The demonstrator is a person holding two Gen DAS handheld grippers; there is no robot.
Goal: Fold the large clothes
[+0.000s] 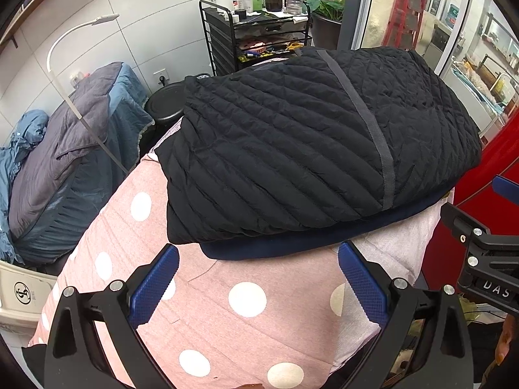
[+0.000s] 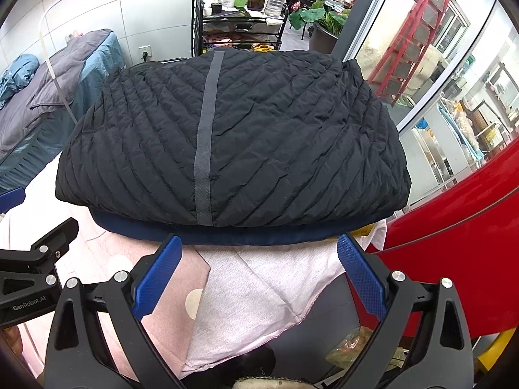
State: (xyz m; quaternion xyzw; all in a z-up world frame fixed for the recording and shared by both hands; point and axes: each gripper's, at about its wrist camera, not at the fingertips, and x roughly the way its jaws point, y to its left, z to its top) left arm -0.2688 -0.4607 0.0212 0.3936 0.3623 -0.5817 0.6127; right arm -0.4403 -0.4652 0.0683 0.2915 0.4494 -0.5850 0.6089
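Your left gripper [image 1: 258, 275] hovers with fingers apart, holding nothing, over the pink dotted cover [image 1: 207, 317]. Ahead lies the black quilted jacket [image 1: 318, 142], folded into a block on a navy layer [image 1: 292, 243]. Your right gripper [image 2: 259, 274] is likewise spread and empty at the jacket's near edge. Probably tidy now: align the edges and press evenly, without dragging the stack.

On my left gripper's [image 2: 29, 278] black body I read "GenRobot.AI" in pale letters. My right gripper [image 1: 486, 259] shows only "DAS", the rest cut off. A white bin [image 1: 22, 291] carries a round black symbol I cannot read.
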